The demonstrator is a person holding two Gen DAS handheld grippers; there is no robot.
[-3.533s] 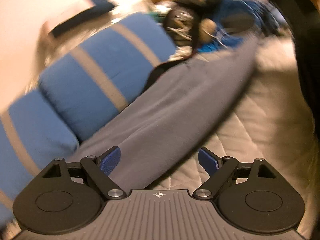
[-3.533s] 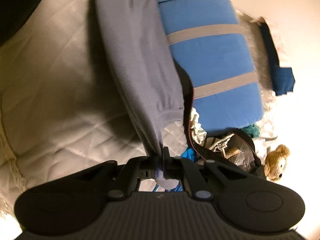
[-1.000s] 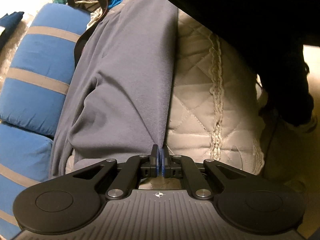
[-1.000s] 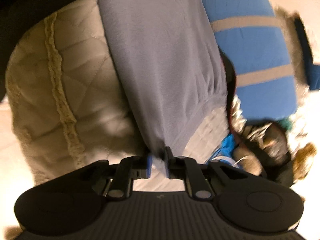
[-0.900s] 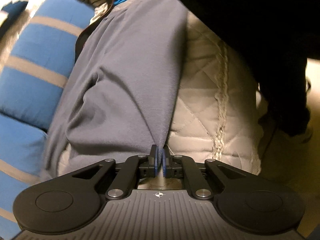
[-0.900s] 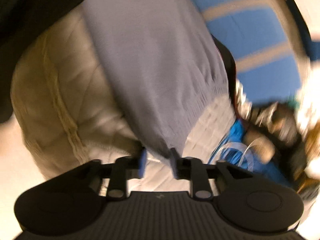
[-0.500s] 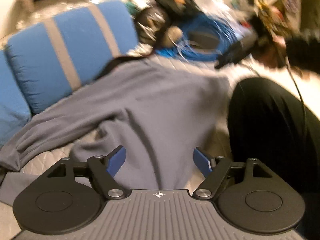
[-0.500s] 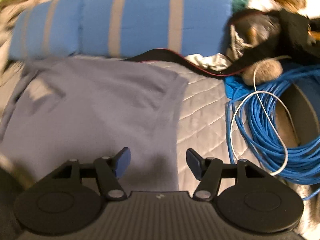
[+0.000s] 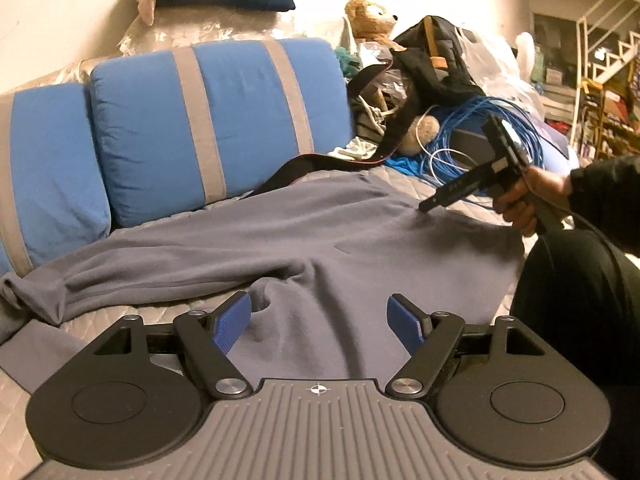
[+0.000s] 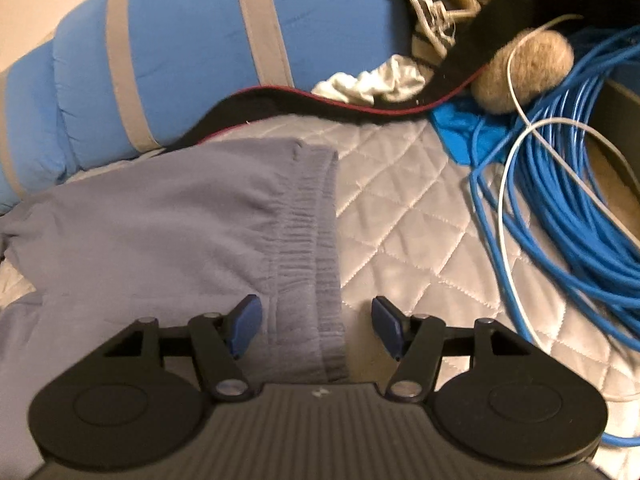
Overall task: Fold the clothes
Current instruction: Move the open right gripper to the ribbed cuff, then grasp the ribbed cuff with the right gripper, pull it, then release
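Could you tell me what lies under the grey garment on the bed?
The grey garment lies spread on a quilted cover, visible beside its waistband. Whatever sits beneath its middle is hidden by the fabric.

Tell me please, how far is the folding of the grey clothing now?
Early. Done: the grey garment is laid out on the quilted cover. In hand: nothing; the left gripper and right gripper are open above it. Left: all folds; one part near the left gripper looks rumpled.

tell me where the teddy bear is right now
In the left wrist view, the teddy bear sits top centre, behind the blue cushion, beside the black bag.
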